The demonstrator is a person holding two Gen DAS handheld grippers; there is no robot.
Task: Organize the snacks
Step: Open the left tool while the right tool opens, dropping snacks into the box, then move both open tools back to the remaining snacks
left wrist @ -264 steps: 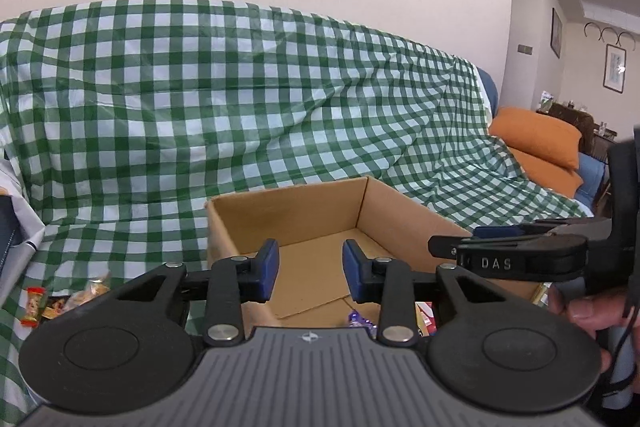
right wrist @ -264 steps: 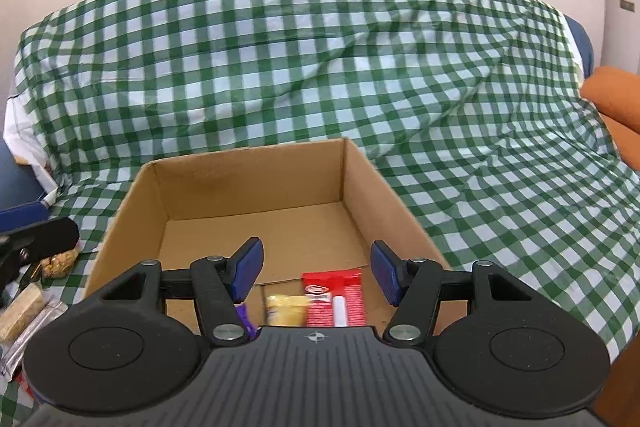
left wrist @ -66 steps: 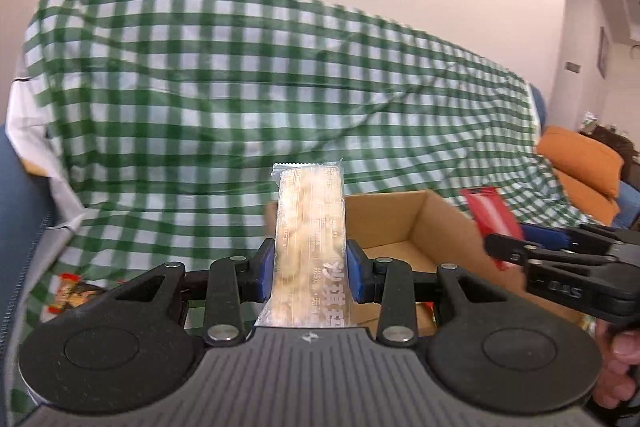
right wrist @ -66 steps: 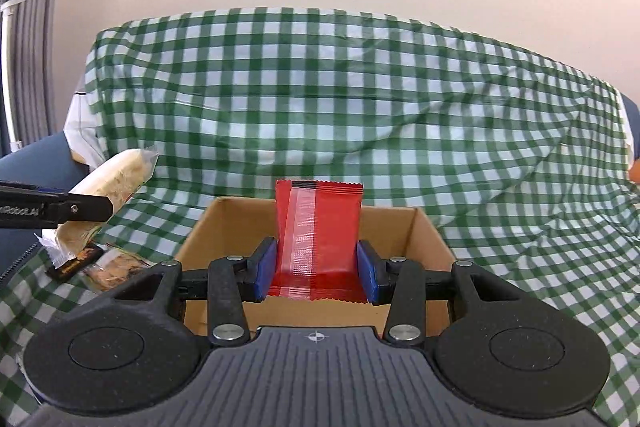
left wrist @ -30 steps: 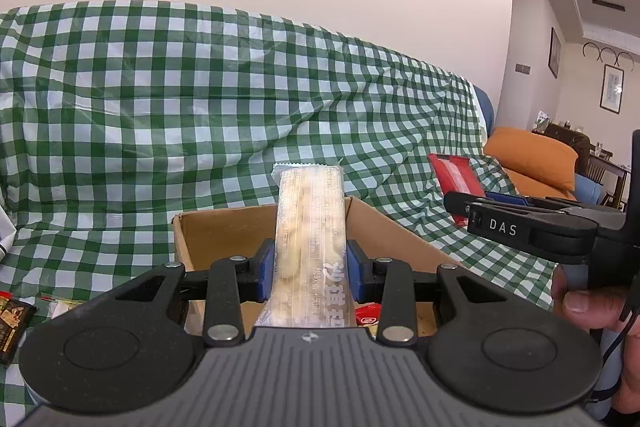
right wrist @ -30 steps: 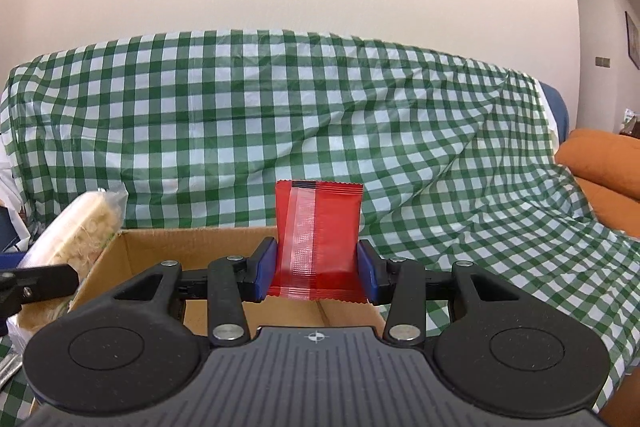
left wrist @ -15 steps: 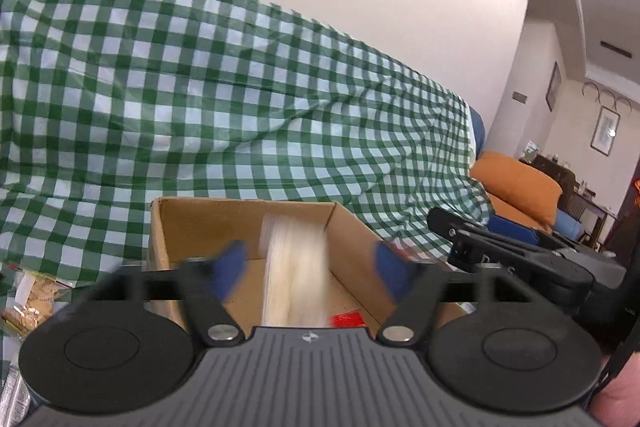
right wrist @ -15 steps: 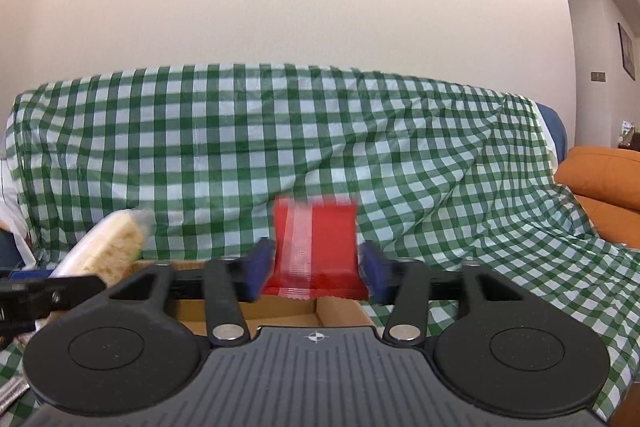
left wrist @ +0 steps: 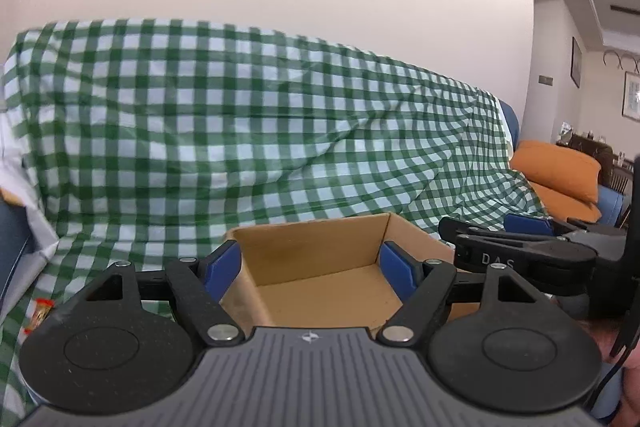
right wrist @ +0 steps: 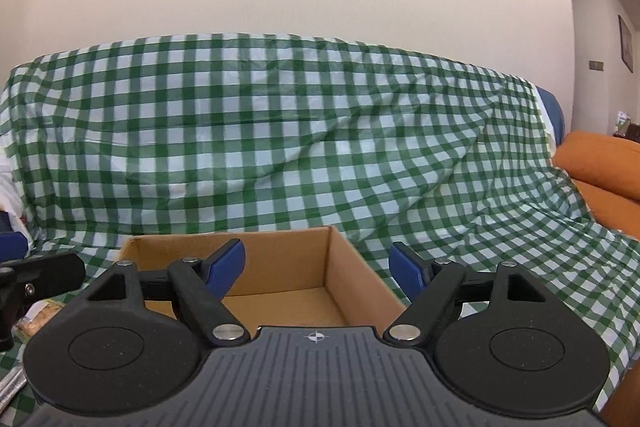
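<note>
**Both grippers empty over the box; more snacks wait on the left**

Starting at the far left, a few loose snacks lie on the green checked cloth [left wrist: 248,131]: a small red-and-yellow packet [left wrist: 40,311] at the edge of the left wrist view, and a pale wrapped biscuit bar [right wrist: 38,315] low in the right wrist view, just under the tip of the other tool. They are well apart from the box.

Next comes the left gripper [left wrist: 310,269]. Its blue pads stand spread wide, having just been opening, and nothing sits between them; the gap frames the open cardboard box [left wrist: 320,251]. The box floor visible from here is bare, and the near part of the inside is hidden behind the tool body, so whatever already lies in the box cannot be seen.

Further right, the right gripper [right wrist: 318,271] is likewise spread, its jaws just having opened, with nothing between the pads. It points at the box's far right corner. In the left wrist view it shows side-on beside the box, with part of a hand [left wrist: 628,379] at the frame's lower right edge.

By my reading, a drop into the box is finished and the step now in hand is going back for more. The next move calls for swinging leftward and downward to the loose packets, keeping the pads wide, and lining them across a packet's narrow sides before closing. Thin wrappers lying flat on soft cloth may be awkward to get under.
</note>
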